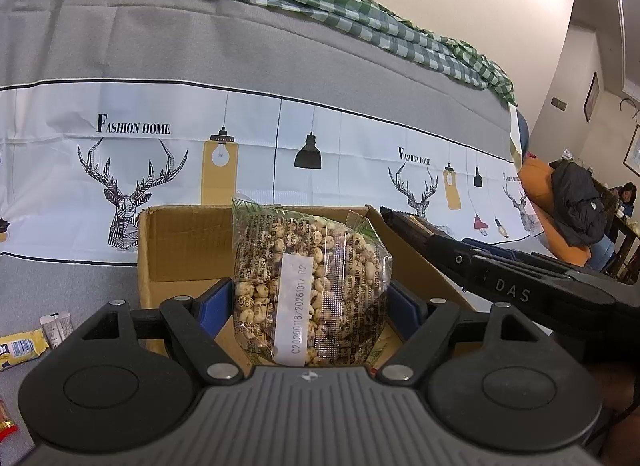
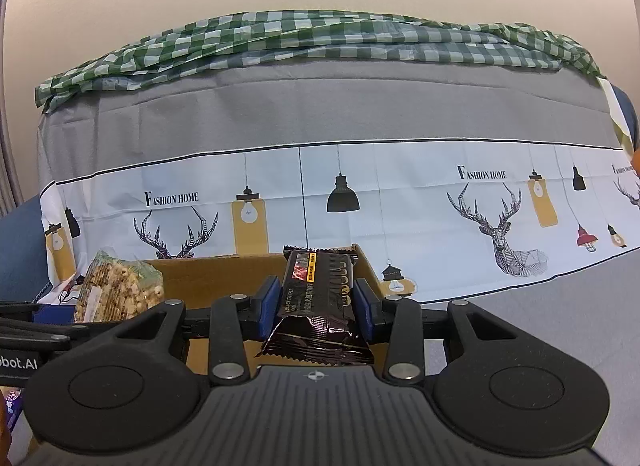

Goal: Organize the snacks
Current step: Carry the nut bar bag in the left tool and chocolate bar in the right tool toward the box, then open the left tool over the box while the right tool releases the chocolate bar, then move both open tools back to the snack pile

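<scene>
My left gripper [image 1: 310, 308] is shut on a clear bag of puffed grain snack [image 1: 310, 286], held upright over the open cardboard box [image 1: 180, 242]. The blue pads press both sides of the bag. The other gripper's black arm [image 1: 500, 278] reaches in from the right over the box's right wall. In the right wrist view, my right gripper [image 2: 316, 306] is shut on a dark brown snack bar packet [image 2: 318, 298], also above the cardboard box [image 2: 224, 278]. The puffed snack bag [image 2: 120, 292] and the left gripper show at the left edge there.
A grey cloth with deer and lamp prints [image 1: 132, 193] covers the surface and the rise behind the box. A green checked cloth [image 2: 320, 41] lies along the top. A yellow packet [image 1: 20, 348] and a small white packet [image 1: 58, 328] lie left of the box. A person [image 1: 626, 195] sits far right.
</scene>
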The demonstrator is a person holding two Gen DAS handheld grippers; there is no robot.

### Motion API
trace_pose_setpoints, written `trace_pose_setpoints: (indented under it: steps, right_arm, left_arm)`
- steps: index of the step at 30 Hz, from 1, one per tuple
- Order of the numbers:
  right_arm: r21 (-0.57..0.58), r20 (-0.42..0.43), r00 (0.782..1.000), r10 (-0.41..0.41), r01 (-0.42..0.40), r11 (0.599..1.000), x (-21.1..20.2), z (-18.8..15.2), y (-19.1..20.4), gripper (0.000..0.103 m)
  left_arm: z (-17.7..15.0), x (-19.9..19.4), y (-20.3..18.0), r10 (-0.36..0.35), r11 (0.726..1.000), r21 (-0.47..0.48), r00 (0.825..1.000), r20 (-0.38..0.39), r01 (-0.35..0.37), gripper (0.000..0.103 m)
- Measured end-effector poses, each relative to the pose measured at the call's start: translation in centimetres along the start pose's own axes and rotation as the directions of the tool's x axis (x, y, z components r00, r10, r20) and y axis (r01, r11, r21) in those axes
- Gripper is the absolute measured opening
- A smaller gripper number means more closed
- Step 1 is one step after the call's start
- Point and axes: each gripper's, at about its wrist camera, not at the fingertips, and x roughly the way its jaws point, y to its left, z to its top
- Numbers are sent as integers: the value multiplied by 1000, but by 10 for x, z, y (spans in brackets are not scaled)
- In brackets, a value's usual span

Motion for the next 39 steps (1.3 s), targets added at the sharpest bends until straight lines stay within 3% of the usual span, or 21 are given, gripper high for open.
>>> trace_pose_setpoints:
  steps: [12, 15, 17, 22, 27, 30, 32, 34, 37, 39]
  right_arm:
    - [-8, -2, 1000, 4, -4, 1000, 1, -1, 1, 41]
    - [-8, -9, 1000, 5, -5, 1000, 3, -1, 1, 42]
    - [-11, -7, 1000, -10, 10, 1000, 3, 0, 3, 61]
    - [-3, 5, 1000, -16, 16, 1000, 2, 0, 5, 64]
    - [1, 3, 1000, -6, 6, 1000, 2, 0, 10, 64]
    - [7, 5, 1000, 4, -4, 1000, 3, 2, 17, 64]
    - [20, 6, 1000, 12, -12, 1000, 4, 3, 22, 64]
    - [39, 7, 1000, 23, -23, 999, 4, 4, 30, 64]
    - [65, 9, 999, 39, -39, 997, 4, 4, 42, 63]
    - [89, 6, 998, 65, -66, 994, 3, 3, 51, 56]
  left_arm:
    - [1, 1, 0, -15, 1000, 11, 1000, -4, 15, 84]
    - [1, 3, -2, -37, 999, 26, 999, -27, 37, 92]
    - [1, 3, -1, -26, 999, 25, 999, -22, 27, 92]
    - [3, 1, 5, -12, 1000, 6, 1000, -12, 12, 92]
    - [6, -3, 12, 13, 1000, -2, 1000, -6, -13, 77]
    - [6, -7, 21, 27, 1000, -15, 1000, -13, -28, 58]
    - [6, -12, 30, 31, 999, -33, 999, -18, -31, 40]
    - [7, -19, 38, 42, 998, -41, 999, -24, -43, 33]
    - [9, -33, 59, 65, 994, -80, 996, -59, -69, 33]
    - [14, -44, 79, 90, 989, -107, 993, -78, -98, 33]
